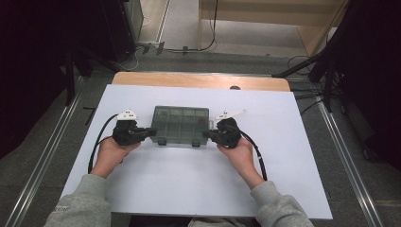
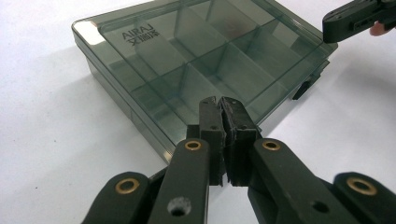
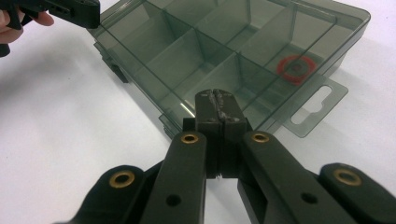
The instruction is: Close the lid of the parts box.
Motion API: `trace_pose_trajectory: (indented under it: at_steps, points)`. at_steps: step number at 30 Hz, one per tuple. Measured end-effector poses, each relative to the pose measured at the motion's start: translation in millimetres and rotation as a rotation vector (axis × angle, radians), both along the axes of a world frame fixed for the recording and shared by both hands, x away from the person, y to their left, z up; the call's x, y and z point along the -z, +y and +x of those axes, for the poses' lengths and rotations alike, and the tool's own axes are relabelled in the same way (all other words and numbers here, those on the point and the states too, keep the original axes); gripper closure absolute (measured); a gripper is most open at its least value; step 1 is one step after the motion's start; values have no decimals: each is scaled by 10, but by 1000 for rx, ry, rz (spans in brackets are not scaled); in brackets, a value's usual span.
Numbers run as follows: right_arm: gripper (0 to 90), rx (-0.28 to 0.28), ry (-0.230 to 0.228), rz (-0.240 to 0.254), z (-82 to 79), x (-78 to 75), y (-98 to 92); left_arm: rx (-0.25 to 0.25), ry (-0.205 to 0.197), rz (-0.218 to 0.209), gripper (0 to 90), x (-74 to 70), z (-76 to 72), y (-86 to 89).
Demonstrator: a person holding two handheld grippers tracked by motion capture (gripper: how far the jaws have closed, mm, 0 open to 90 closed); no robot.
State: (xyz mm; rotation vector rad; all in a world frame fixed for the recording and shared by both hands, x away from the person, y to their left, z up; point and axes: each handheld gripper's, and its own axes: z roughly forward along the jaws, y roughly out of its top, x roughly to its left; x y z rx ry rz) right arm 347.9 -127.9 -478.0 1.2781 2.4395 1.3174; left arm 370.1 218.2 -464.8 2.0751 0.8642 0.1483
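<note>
A smoky see-through compartment box lies lid-down and closed in the middle of the white table top. A red ring rests in one compartment near the box's hang tab. My left gripper is shut and empty, its tips at the box's left end, over its near corner. At the box's right end my right gripper is likewise shut with nothing in it, tips against the near edge. Each gripper view also catches the other gripper far off: right gripper, left gripper.
Two dark latches sit on the box's near side. A wooden strip borders the far edge of the table. Cables and dark stands are on the floor beyond. White surface stretches between the box and the person.
</note>
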Motion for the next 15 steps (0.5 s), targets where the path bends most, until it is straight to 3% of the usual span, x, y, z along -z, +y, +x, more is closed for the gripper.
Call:
trace_pose_trajectory:
  at_steps: [15]
  points:
    - [900, -9, -14, 15, -5, 40, -11, 4, 4, -3, 877, 20, 8, -6]
